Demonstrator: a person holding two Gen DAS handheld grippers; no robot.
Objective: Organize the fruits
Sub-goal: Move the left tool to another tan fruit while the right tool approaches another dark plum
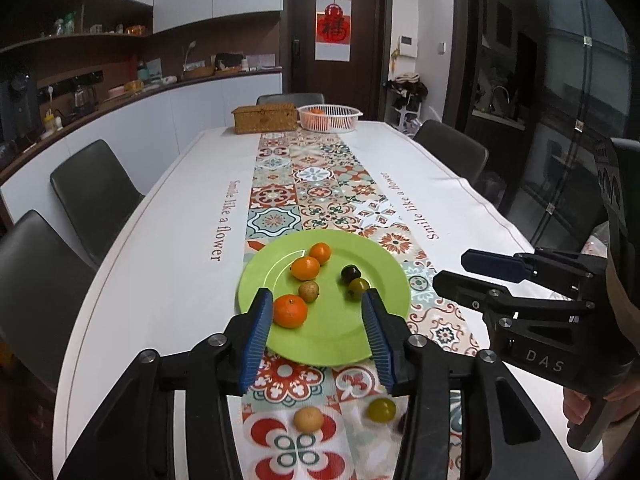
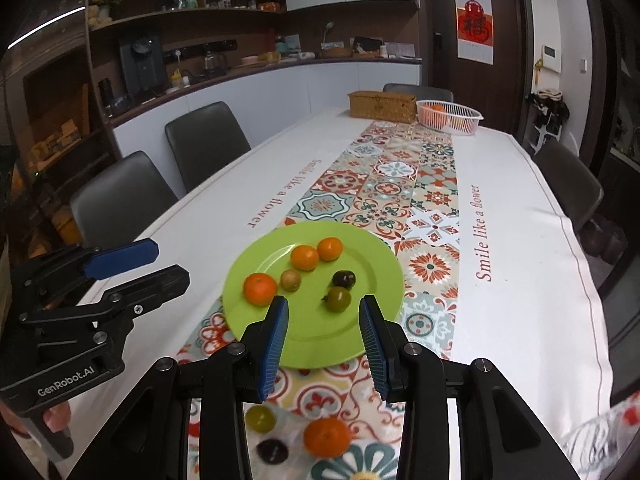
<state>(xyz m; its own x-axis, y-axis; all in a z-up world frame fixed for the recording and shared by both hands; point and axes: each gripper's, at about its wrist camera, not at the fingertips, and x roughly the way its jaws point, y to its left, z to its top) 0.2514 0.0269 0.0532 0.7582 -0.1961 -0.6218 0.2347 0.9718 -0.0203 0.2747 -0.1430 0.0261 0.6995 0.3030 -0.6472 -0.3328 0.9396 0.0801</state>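
Note:
A green plate (image 1: 340,340) (image 2: 312,344) lies on the patterned runner. On it are three tangerines (image 1: 290,311) (image 2: 260,289), a tan longan (image 1: 308,291) (image 2: 290,280), a dark fruit (image 1: 350,273) (image 2: 343,279) and a green tomato (image 1: 358,288) (image 2: 338,299). My left gripper (image 1: 316,304) is open and empty above the plate's near edge. My right gripper (image 2: 323,308) is open and empty over the plate. Loose on the runner nearer me are a longan (image 1: 308,419), a green tomato (image 1: 381,410) (image 2: 260,418), a tangerine (image 2: 327,437) and a dark fruit (image 2: 272,451).
A wicker box (image 1: 265,118) (image 2: 382,106) and a white basket (image 1: 329,118) (image 2: 449,117) holding oranges stand at the table's far end. Dark chairs (image 1: 94,196) (image 2: 206,142) line both sides. The right gripper shows at the right of the left wrist view (image 1: 472,272).

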